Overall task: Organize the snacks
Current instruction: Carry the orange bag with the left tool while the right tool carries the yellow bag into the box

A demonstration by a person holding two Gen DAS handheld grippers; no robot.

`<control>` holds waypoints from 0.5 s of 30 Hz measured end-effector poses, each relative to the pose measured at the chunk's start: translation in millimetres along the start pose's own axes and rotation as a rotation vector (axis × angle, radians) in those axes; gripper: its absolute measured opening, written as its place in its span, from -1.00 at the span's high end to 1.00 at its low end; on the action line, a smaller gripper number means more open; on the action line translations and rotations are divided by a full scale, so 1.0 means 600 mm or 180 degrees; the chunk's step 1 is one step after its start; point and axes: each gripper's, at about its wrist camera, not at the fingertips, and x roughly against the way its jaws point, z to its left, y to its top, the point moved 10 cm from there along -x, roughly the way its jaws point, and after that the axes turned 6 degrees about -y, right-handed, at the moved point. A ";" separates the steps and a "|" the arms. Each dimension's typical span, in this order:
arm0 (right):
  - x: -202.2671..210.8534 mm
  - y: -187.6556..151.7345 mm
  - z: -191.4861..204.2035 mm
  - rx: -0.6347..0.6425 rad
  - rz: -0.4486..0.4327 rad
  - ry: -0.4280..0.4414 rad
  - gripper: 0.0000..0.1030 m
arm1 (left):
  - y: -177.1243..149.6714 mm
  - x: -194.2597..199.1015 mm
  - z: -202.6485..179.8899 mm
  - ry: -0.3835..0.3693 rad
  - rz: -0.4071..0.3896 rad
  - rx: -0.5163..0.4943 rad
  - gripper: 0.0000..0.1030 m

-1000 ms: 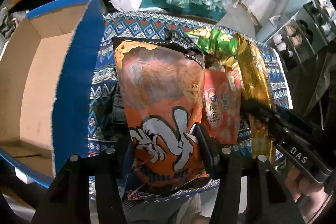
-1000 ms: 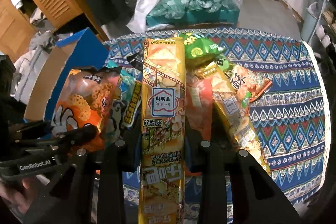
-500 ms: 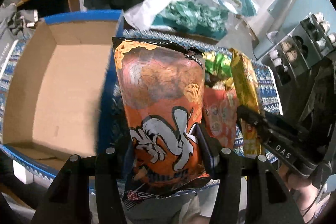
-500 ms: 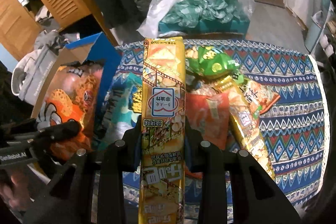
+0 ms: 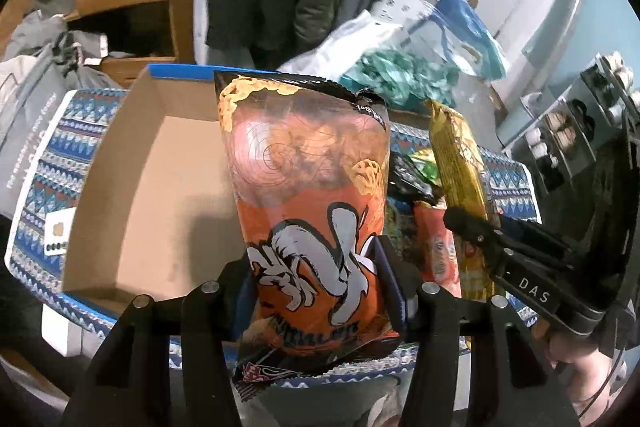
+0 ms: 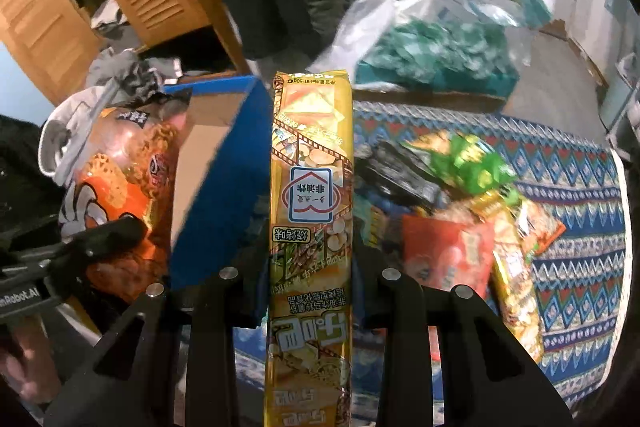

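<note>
Dim, warm indoor light. Glare streaks the orange snack bag [image 5: 308, 195], which shadows the cardboard box [image 5: 160, 187] floor. Beside the yellow cracker pack [image 6: 312, 211], the snack pile [image 6: 452, 195] smears with motion blur; fisheye edges bend and darken.

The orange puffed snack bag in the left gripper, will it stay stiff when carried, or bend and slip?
The orange snack bag looks air-filled, so it probably feels light and holds its shape. The left gripper pinches only its lower part, so the tall top may sway. Its glossy film seems slippery; a harder squeeze might crush the puffs.
</note>
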 end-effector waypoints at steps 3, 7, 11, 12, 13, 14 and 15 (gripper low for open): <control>-0.004 0.014 0.035 0.0071 0.0000 0.0053 0.40 | 0.003 0.010 0.027 0.0033 -0.0036 0.0061 -0.06; -0.014 0.030 0.083 0.0143 0.0025 0.0122 0.40 | 0.006 0.021 0.066 0.0062 -0.0062 0.0155 -0.06; -0.025 0.049 0.135 0.0219 0.0036 0.0203 0.40 | 0.007 0.031 0.105 0.0140 -0.0118 0.0208 -0.06; -0.028 0.054 0.148 0.0243 0.0037 0.0217 0.40 | 0.009 0.032 0.113 0.0151 -0.0127 0.0225 -0.06; -0.030 0.058 0.161 0.0270 0.0039 0.0228 0.40 | 0.010 0.033 0.125 0.0165 -0.0139 0.0254 -0.06; -0.033 0.060 0.171 0.0292 0.0046 0.0233 0.40 | 0.010 0.033 0.131 0.0177 -0.0142 0.0270 -0.06; -0.037 0.063 0.182 0.0311 0.0055 0.0238 0.40 | 0.010 0.034 0.140 0.0186 -0.0146 0.0291 -0.06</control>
